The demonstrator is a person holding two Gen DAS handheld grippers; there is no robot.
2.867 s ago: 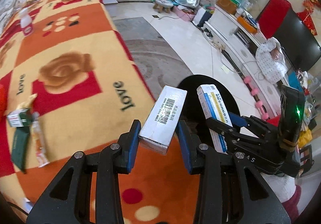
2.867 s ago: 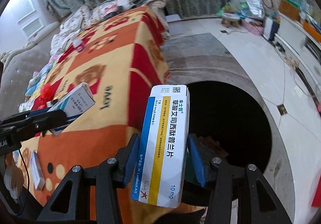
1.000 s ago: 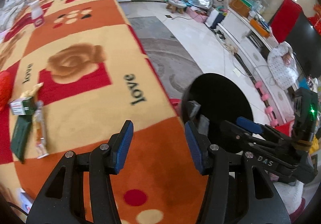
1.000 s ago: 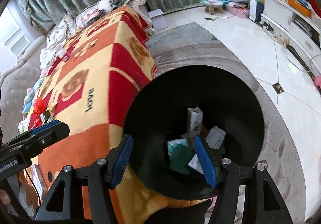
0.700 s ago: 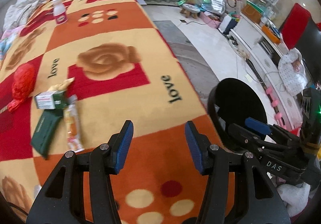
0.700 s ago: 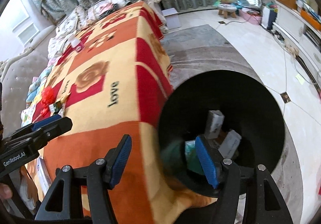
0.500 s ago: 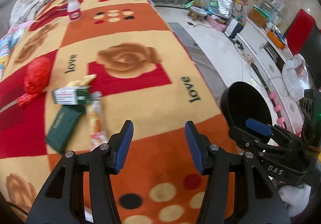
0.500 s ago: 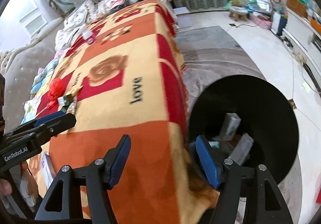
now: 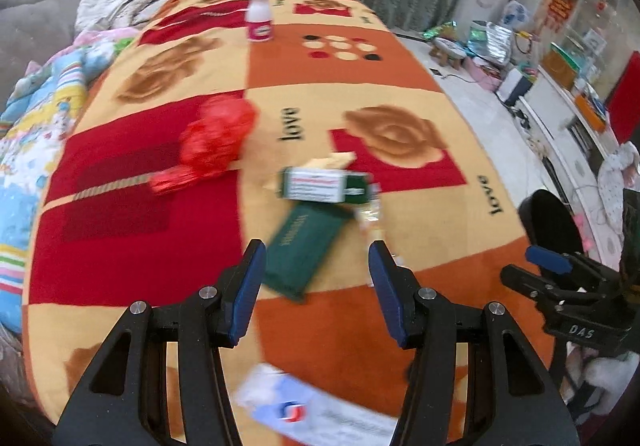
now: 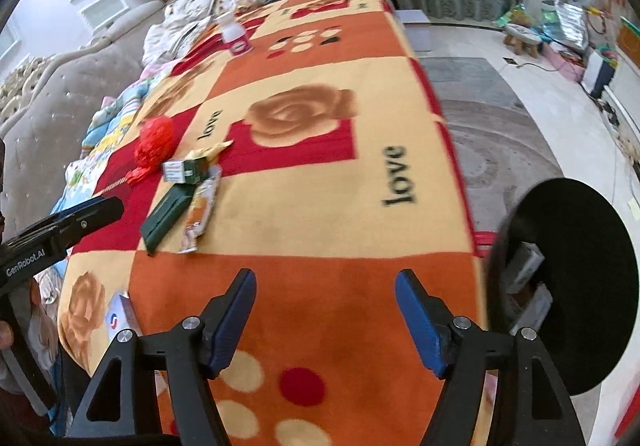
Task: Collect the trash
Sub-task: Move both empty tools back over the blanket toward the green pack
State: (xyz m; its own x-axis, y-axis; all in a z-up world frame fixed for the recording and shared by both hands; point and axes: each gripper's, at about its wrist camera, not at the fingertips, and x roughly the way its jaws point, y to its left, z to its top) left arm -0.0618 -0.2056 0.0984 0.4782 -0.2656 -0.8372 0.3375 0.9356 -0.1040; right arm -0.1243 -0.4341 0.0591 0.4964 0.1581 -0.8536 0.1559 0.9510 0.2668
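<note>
My left gripper (image 9: 316, 286) is open and empty above the orange patterned blanket (image 9: 344, 82). Just beyond its fingertips lies a dark green flat packet (image 9: 304, 246), with a green-and-white box (image 9: 324, 186) and an orange snack wrapper (image 9: 372, 216) behind it. A red crumpled bag (image 9: 218, 138) sits further left. A white-and-blue box (image 9: 316, 412) lies under the gripper. My right gripper (image 10: 324, 310) hangs over bare blanket with its jaws opening and nothing between them. The black bin (image 10: 580, 286) stands to its right, with boxes (image 10: 524, 270) inside.
A white bottle (image 9: 260, 20) stands at the far end of the blanket, with pillows and bedding behind it. The blanket's right edge drops to a tiled floor with a grey rug (image 10: 492, 134). Shelves and clutter line the far right wall.
Both boxes held earlier now lie in the bin. Both grippers have swung left, away from the bin and over the blanket. The right jaws stand wider.
</note>
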